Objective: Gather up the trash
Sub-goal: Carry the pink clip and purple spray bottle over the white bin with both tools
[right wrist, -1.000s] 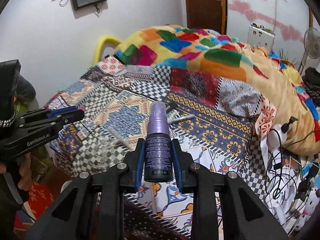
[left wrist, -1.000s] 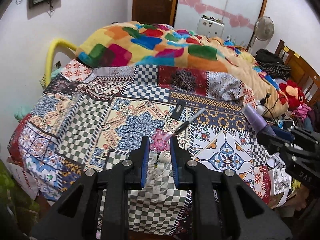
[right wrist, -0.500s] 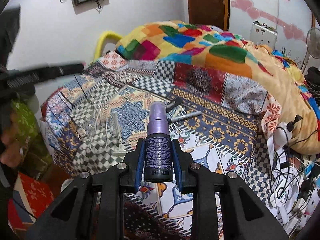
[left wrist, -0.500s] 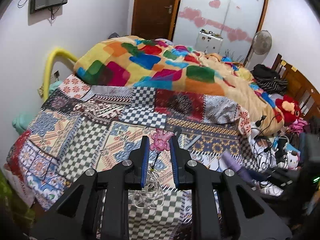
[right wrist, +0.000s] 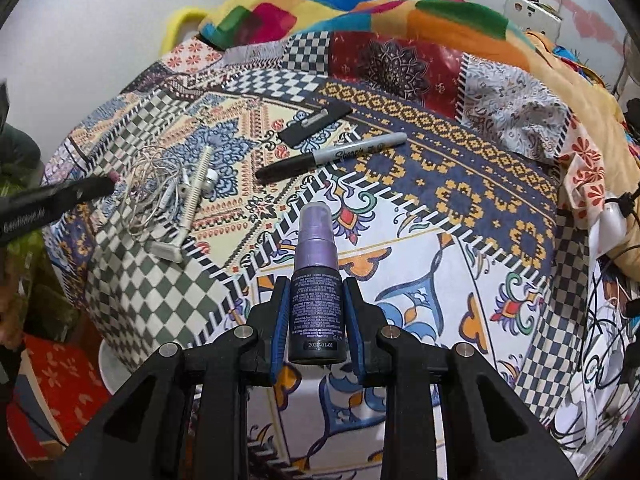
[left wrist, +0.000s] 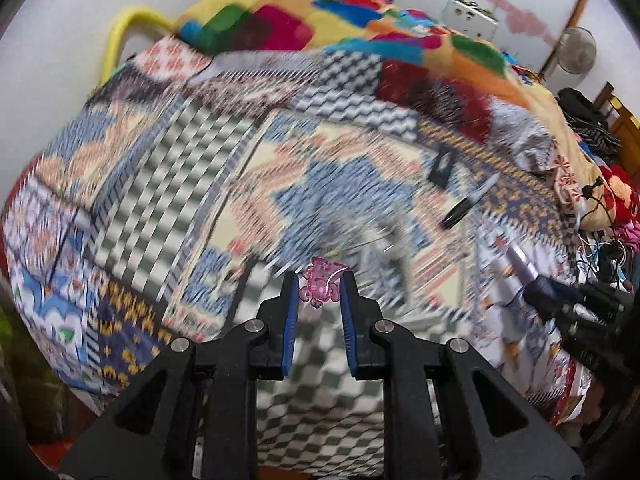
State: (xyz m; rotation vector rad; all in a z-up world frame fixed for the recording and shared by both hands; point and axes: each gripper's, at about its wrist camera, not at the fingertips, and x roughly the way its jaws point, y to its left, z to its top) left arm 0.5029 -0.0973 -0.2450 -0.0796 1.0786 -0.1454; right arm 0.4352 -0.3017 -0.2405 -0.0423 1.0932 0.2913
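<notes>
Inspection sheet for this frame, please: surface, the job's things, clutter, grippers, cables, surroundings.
Surface: patchwork bedspread, multicoloured blanket behind.
Job's things: purple spray bottle; pink clip.
Clutter: black marker, disposable razor, flat black card.
Grippers: right hand-held gripper shut on the bottle; left hand-held gripper shut on the clip.
Cables: tangled white earphones; black wires at the bed's right edge.
Surroundings: white wall, fan.

Pink charm (left wrist: 322, 286) in left gripper (left wrist: 319, 280)
</notes>
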